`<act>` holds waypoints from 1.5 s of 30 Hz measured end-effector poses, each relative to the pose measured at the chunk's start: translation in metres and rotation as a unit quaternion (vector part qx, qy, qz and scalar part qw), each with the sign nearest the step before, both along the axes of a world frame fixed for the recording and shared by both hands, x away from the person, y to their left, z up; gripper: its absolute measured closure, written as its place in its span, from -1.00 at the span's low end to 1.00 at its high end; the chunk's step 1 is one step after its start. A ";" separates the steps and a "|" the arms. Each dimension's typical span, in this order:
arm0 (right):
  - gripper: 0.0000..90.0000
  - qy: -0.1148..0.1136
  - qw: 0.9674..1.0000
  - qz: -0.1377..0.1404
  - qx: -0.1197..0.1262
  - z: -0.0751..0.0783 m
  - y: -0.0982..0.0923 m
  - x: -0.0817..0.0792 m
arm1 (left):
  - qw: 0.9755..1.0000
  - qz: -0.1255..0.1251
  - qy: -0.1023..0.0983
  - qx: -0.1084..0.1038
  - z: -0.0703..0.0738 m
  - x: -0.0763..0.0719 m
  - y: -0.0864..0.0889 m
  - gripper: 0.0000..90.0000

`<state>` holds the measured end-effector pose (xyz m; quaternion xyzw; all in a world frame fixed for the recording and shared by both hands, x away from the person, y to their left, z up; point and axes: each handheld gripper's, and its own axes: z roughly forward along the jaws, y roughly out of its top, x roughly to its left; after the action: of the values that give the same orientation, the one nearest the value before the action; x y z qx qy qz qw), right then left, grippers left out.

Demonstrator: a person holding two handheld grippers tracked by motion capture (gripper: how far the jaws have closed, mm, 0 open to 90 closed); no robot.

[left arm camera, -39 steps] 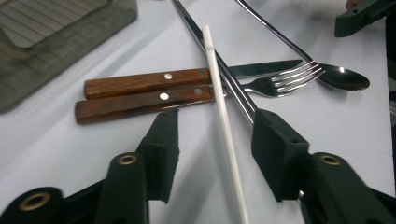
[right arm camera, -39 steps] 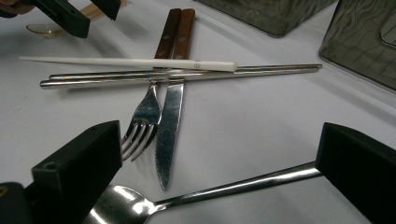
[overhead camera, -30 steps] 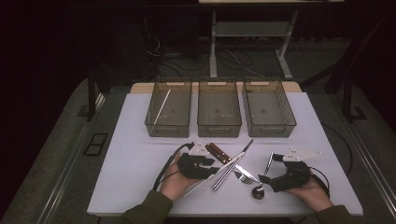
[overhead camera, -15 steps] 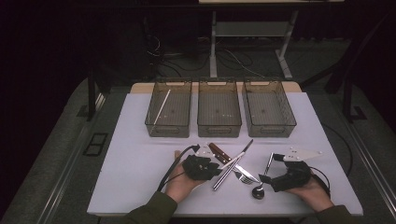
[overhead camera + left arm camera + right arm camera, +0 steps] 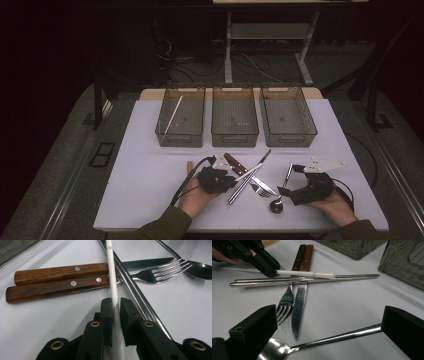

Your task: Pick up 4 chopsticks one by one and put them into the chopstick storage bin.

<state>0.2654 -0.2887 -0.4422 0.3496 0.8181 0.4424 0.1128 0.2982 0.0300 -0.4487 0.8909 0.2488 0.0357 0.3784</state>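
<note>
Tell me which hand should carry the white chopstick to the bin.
Left. The left gripper is already shut on the white chopstick; the right gripper sits open over the spoon.

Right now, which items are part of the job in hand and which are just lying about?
In play:
- left hand-held gripper, shut on the white chopstick
- left bin, already holding a matching white stick

Lying about:
- steel chopsticks
- wood-handled knife and fork
- spoon, between the open right hand-held gripper jaws, untouched
- middle bin, right bin
</note>
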 end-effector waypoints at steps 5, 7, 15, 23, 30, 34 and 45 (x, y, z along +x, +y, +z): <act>-0.99 0.000 1.000 0.001 0.000 0.000 0.000 0.000 | 1.000 0.006 0.007 -0.003 0.000 0.000 0.000 0.84; -0.99 -0.001 1.000 0.001 -0.001 0.000 0.000 0.000 | 1.000 0.006 0.005 -0.002 0.000 0.000 -0.001 0.85; -0.99 -0.001 1.000 0.001 -0.002 0.000 0.000 0.000 | 1.000 0.004 0.016 -0.012 0.000 -0.001 -0.003 0.86; -0.99 -0.001 1.000 0.001 -0.002 0.000 0.000 0.000 | 1.000 0.001 0.020 -0.025 0.004 0.000 0.000 0.86; -0.99 -0.001 1.000 0.001 -0.001 0.000 0.000 0.000 | 0.999 -0.003 0.024 -0.041 0.010 0.002 0.003 0.86; -0.99 -0.001 1.000 0.001 -0.001 0.000 0.000 0.000 | 0.998 -0.007 0.033 -0.051 0.015 0.003 0.006 0.86; -0.99 -0.001 1.000 0.001 -0.001 0.001 0.000 0.000 | 0.997 -0.019 0.039 -0.069 0.028 0.007 0.016 0.86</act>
<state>0.2649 -0.2889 -0.4416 0.3481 0.8186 0.4425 0.1136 0.3057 0.0461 -0.4209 0.8680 0.2479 -0.0233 0.4297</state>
